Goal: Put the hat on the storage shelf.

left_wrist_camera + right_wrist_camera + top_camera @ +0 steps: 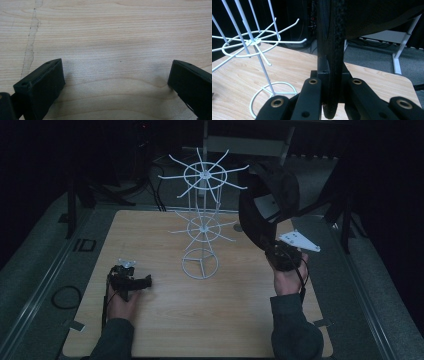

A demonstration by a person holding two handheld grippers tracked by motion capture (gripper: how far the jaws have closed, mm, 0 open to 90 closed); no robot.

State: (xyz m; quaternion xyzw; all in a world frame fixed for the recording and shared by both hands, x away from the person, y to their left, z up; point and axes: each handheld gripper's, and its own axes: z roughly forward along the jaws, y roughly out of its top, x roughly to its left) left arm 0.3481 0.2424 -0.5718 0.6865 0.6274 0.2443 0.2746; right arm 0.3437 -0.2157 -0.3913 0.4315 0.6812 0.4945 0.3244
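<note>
The right claw (285,256) is closed tight on a black cap (267,202), and holds it up in the air at the right side of the scene, above the right far part of the wooden surface (165,320). In the right gripper view the two jaws press from both sides on a thin, dark, rough-looking edge of the cap (334,50); it seems to be the brim, but I cannot say this for sure.

The cap looks light and soft. Its crown hangs loose above the claw, so I judge it will fold and swing easily when it is moved. The stiff edge is a good place to take hold, because the fabric part may slip or crumple.

The left claw (134,282) rests low on the near left of the surface. Its jaws stand wide apart and there is nothing between them, only bare wood grain.

In the middle stands a white wire rack (201,227) with two rings of thin hooks and a round foot. All hooks that I can see are empty. The rack seems light and could tip if the cap pulls on a hook.
</note>
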